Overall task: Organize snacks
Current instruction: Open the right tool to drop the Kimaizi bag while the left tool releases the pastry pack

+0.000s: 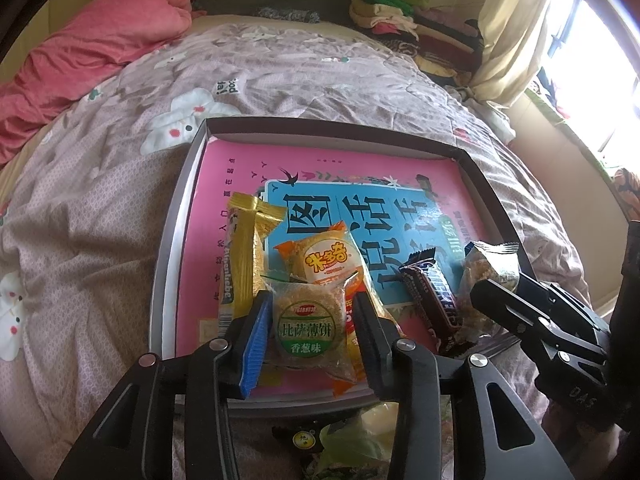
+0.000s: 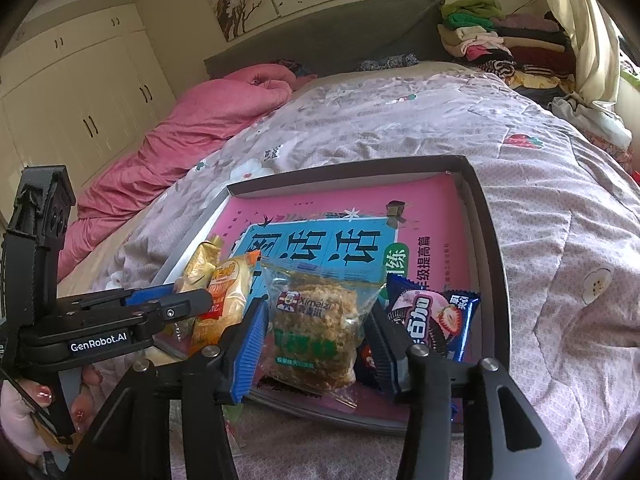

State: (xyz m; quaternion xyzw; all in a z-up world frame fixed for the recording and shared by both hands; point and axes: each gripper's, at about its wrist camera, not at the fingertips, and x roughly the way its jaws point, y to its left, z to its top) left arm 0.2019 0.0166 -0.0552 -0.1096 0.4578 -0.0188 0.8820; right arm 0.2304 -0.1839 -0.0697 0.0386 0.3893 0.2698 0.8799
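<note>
Lying on a floral quilt, a shallow dark tray lined with a pink book filled mid-frame in both views. At its left stood a gold stick packet, then an orange rice-cracker pack. The left gripper, lower centre, bracketed a green-labelled biscuit pack, its pads just clear of the wrapper, not squeezing. Further right lay a Snickers bar. The right gripper likewise loosely straddled a clear-wrapped oat cake, beside a blue strawberry sandwich-cookie pack.
</note>
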